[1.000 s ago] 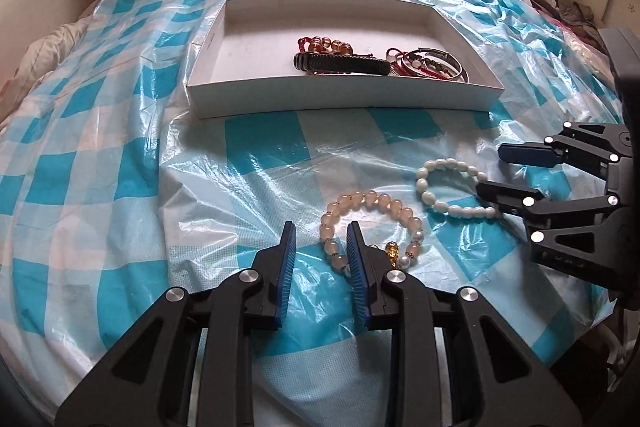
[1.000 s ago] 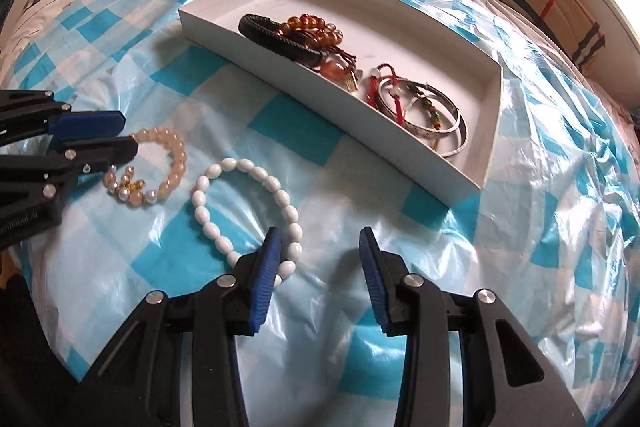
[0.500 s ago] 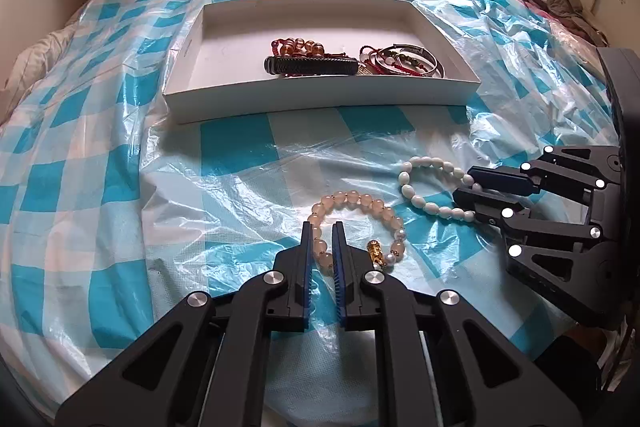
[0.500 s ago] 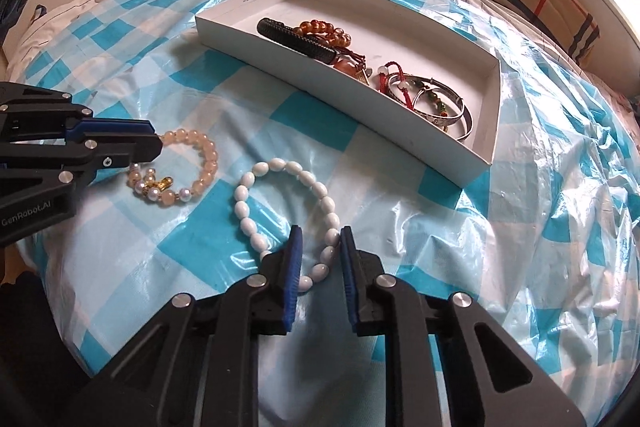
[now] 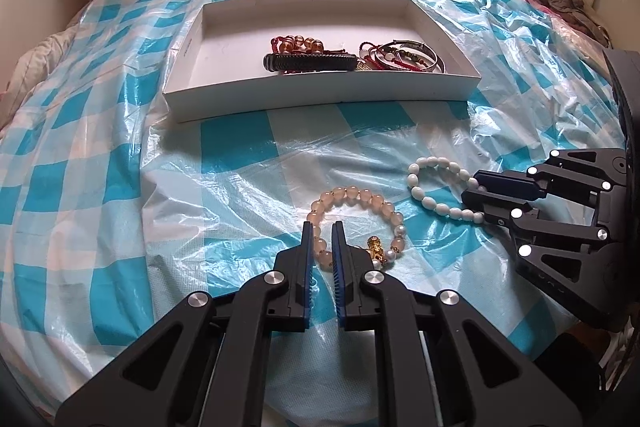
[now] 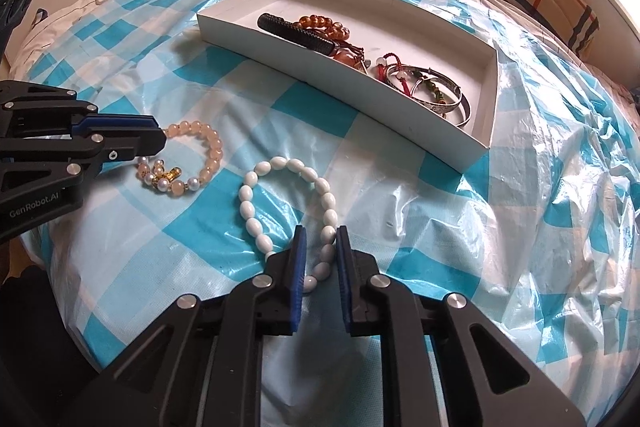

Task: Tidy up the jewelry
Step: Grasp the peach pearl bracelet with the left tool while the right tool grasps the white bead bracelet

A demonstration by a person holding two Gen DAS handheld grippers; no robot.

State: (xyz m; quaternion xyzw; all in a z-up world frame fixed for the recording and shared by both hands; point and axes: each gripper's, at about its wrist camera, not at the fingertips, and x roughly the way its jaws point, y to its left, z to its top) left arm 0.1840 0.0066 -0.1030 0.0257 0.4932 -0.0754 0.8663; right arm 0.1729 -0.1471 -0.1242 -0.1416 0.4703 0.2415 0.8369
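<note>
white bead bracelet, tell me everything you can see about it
The white bead bracelet is a closed loop of glossy oval beads, looking like smooth stone or plastic, with no clasp visible. It lies flat on the blue-checked plastic sheet, outside the white box and beside the peach bead bracelet without touching it. The right gripper is closed on the beads at its near end.

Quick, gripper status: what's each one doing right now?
Left gripper: closed on the peach bead bracelet, which lies on the plastic sheet.
Right gripper: closed on the white bead bracelet, also lying on the sheet.
</note>
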